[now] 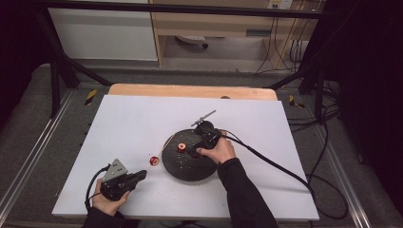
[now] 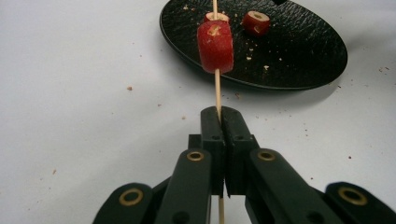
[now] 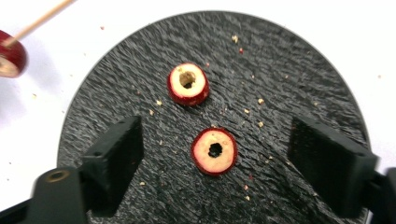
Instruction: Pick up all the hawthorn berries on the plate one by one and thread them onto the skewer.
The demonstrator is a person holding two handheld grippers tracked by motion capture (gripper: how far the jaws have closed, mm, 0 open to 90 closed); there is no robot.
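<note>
Left hand (image 1: 110, 199) low at the near-left of the white table (image 1: 142, 118), forearm in from the bottom edge, wrapped round the left gripper (image 1: 141, 175), which lies low and points right toward the black plate (image 1: 190, 171). Grey three-cornered plate (image 1: 115, 169) on top, cable looping off to the left. Jaws pressed together, clamped on the thin wooden skewer (image 2: 217, 91); in the left gripper view, stick pinched between the two black pads and running straight ahead toward the plate.

Right hand (image 1: 219, 151) over the plate's right part, dark sleeve (image 1: 242, 194) coming up from the bottom, right gripper (image 1: 195, 150) angled down at the plate. Jaws wide apart, holding nothing; in the right gripper view, one jaw each side of the nearer loose piece, not touching it. Cable trailing off right across the table.

Counts:
- Skewers: one.
- Red fruit pieces, cored, pale flesh: three. One threaded on the skewer (image 2: 215, 45), ahead of the left jaws, just off the plate's left rim in the high view. Two loose on the plate, cut face up with a hole through the middle: one nearer the right jaws (image 3: 214, 151), one farther (image 3: 188, 84), close together but apart.
- Plates: one, round, black, textured, right of centre on the table.
- Crumbs: many small ones, on the plate and the table, not countable.

Small metal tool-like thing (image 1: 203, 118) behind the plate; too small to identify.
</note>
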